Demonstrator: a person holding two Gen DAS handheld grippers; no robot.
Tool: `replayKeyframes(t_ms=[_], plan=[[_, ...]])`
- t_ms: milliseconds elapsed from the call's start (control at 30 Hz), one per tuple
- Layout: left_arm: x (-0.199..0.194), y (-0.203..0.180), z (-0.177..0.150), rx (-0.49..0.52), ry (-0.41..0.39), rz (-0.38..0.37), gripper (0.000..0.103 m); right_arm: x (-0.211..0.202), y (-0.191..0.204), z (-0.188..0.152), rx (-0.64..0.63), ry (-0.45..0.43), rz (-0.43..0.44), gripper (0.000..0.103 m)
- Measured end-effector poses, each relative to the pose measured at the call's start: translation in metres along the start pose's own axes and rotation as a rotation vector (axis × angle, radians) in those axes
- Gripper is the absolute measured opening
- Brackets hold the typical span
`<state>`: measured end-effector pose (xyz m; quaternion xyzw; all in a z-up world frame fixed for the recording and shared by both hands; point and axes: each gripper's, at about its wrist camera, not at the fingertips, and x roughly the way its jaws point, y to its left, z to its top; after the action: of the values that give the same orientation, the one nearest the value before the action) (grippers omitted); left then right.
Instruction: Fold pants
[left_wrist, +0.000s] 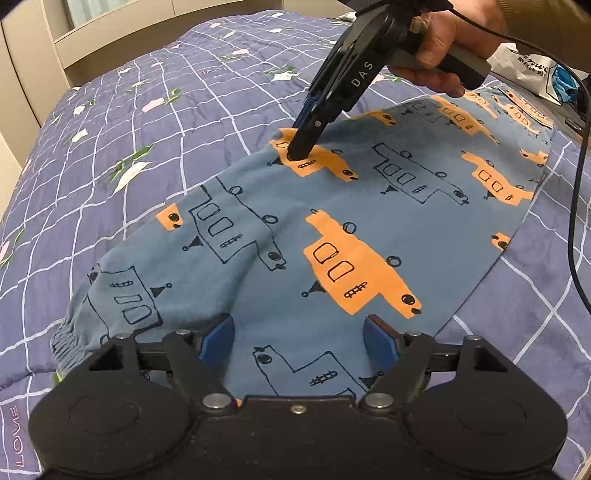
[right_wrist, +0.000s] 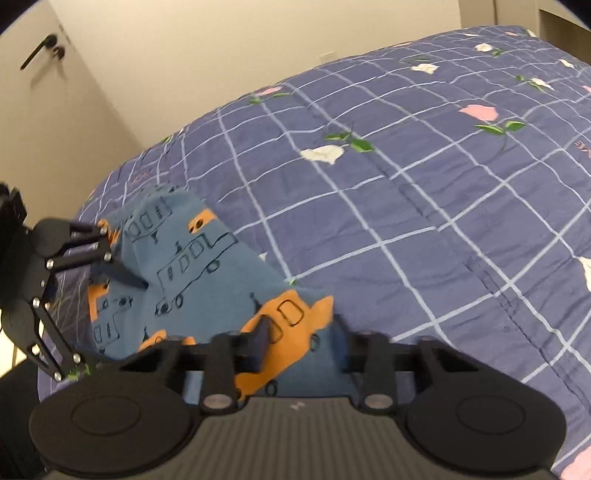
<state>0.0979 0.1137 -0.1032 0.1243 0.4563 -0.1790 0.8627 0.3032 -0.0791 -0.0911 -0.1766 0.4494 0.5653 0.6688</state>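
Blue pants (left_wrist: 332, 221) with orange and outlined car prints lie spread on the bed, elastic cuff (left_wrist: 70, 343) at the near left. My left gripper (left_wrist: 299, 343) is open, its blue pads either side of the fabric near the cuff end. My right gripper (left_wrist: 295, 153) comes down from the upper right with its tips pressed on the far edge of the pants; it looks open in the right wrist view (right_wrist: 301, 332), fabric between the fingers. The pants (right_wrist: 192, 280) and the left gripper (right_wrist: 122, 273) also show there.
The bed has a purple checked quilt (left_wrist: 129, 129) with flower prints. A white plastic bag (left_wrist: 524, 66) lies at the far right. A black cable (left_wrist: 576, 192) hangs along the right side. A door (right_wrist: 44, 110) and wall stand beyond the bed.
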Motion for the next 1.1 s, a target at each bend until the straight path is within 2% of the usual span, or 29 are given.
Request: replayKeyframes(t_ms=[100, 167, 467, 533, 567, 633, 733, 767, 800, 833, 900, 1000, 1100], plan=[[0.002, 0.000, -0.001, -0.005, 0.004, 0.000, 0.093, -0.006, 0.000, -0.001, -0.008, -0.011, -0.004, 0.012], [0.003, 0.001, -0.002, -0.012, 0.006, 0.003, 0.100, -0.012, -0.002, -0.001, 0.000, -0.023, -0.016, 0.008], [0.006, 0.002, -0.006, -0.018, 0.005, 0.003, 0.102, -0.013, -0.004, 0.003, -0.002, -0.040, -0.095, 0.006], [0.006, 0.002, -0.006, -0.020, 0.009, 0.001, 0.102, -0.014, -0.004, 0.003, -0.017, -0.068, -0.158, 0.006], [0.007, 0.003, -0.006, -0.021, 0.012, 0.000, 0.102, -0.015, -0.006, 0.004, -0.005, -0.079, -0.164, 0.000], [0.008, 0.003, -0.005, -0.027, 0.017, 0.001, 0.102, -0.015, -0.012, 0.003, 0.018, -0.088, -0.224, 0.000], [0.009, 0.002, -0.006, -0.030, 0.012, 0.004, 0.102, -0.010, -0.017, -0.005, 0.048, -0.076, -0.266, 0.000], [0.007, 0.002, -0.006, -0.032, 0.010, 0.003, 0.102, -0.014, -0.016, -0.006, 0.060, -0.108, -0.264, 0.002], [0.006, 0.003, -0.006, -0.035, 0.007, 0.000, 0.102, -0.020, -0.013, -0.006, 0.080, -0.151, -0.239, 0.009], [0.003, 0.004, -0.006, -0.038, 0.005, -0.005, 0.102, -0.026, -0.009, -0.005, 0.085, -0.181, -0.215, 0.013], [-0.002, 0.008, -0.010, -0.034, 0.006, -0.008, 0.102, -0.026, 0.001, -0.001, 0.055, -0.181, -0.181, 0.053], [-0.008, 0.016, -0.021, -0.045, 0.013, 0.000, 0.102, -0.013, 0.005, 0.003, 0.025, -0.110, -0.159, 0.052], [-0.012, 0.025, -0.029, -0.055, 0.009, 0.000, 0.102, 0.000, 0.003, 0.001, 0.029, -0.053, -0.127, 0.035]])
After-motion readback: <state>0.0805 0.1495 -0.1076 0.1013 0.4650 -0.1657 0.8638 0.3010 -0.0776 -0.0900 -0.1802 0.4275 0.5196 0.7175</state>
